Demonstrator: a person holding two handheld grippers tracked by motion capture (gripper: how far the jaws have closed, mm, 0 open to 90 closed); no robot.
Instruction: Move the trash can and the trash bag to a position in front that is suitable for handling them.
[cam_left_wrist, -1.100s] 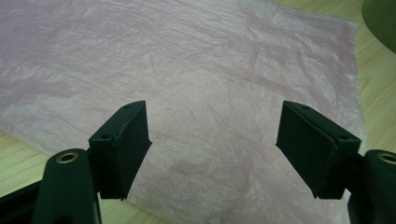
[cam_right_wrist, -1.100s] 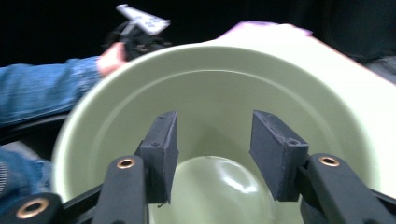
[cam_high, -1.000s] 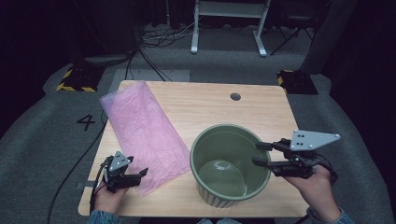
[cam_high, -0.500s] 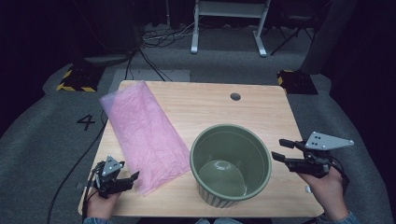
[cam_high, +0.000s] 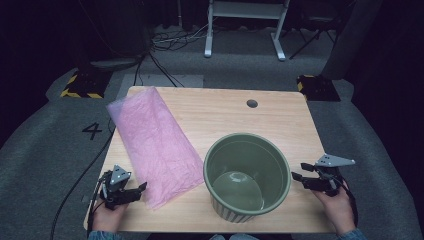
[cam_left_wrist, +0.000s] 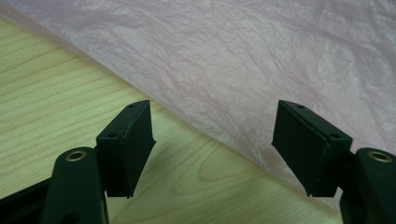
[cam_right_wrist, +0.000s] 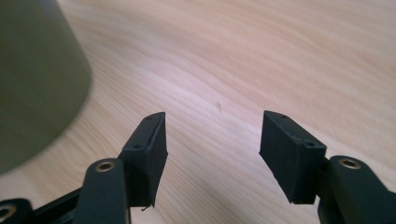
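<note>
**What the pictures leave unclear**

In the right gripper view the green pot (cam_right_wrist: 32, 79) is a soft blur, cut off by the top and left edges, so its rim is out of sight. In the left gripper view the pink sheet (cam_left_wrist: 243, 60) runs past the top and right edges. In the high view both forearms are cut by the bottom edge, and the jaws of the left gripper (cam_high: 141, 188) are small and dark, probably apart.
</note>
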